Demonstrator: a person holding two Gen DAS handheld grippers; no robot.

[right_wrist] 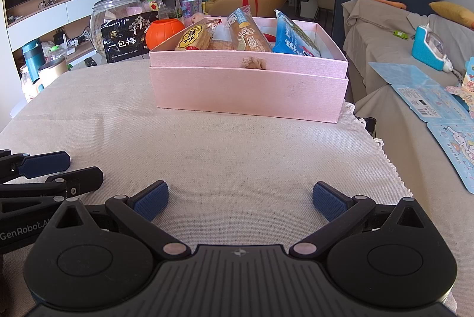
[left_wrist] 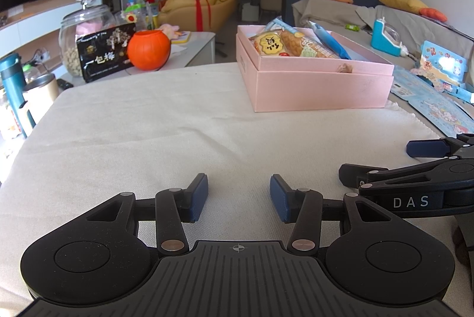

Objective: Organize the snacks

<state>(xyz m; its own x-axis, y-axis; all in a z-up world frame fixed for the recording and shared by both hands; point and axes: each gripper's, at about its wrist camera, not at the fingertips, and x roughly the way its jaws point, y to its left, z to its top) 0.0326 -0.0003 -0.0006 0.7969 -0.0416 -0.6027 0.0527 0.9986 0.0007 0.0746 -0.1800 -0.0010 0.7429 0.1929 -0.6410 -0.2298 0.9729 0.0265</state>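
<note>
A pink box (left_wrist: 320,91) (right_wrist: 248,91) stands on the cream tablecloth (left_wrist: 148,133) (right_wrist: 207,145), far side. Several snack packs lean inside it: a yellow cracker pack (left_wrist: 268,44) (right_wrist: 194,35), a tan biscuit pack (right_wrist: 246,31) and a blue pack (left_wrist: 328,40) (right_wrist: 291,37). My left gripper (left_wrist: 238,197) hovers low over bare cloth near the front, open, nothing between its blue pads. My right gripper (right_wrist: 240,200) is open wider beside it, also empty. Each gripper's fingers show at the edge of the other's view, the right gripper (left_wrist: 414,166) at the right and the left gripper (right_wrist: 50,171) at the left.
Behind the table's left are a black plum bag (left_wrist: 105,54) (right_wrist: 127,40), an orange pumpkin pot (left_wrist: 149,50) (right_wrist: 163,31), a glass jar (left_wrist: 80,32) and a teal bottle (left_wrist: 13,86). Blue printed cards (right_wrist: 429,106) and a teal toy (right_wrist: 428,47) lie on the sofa, right.
</note>
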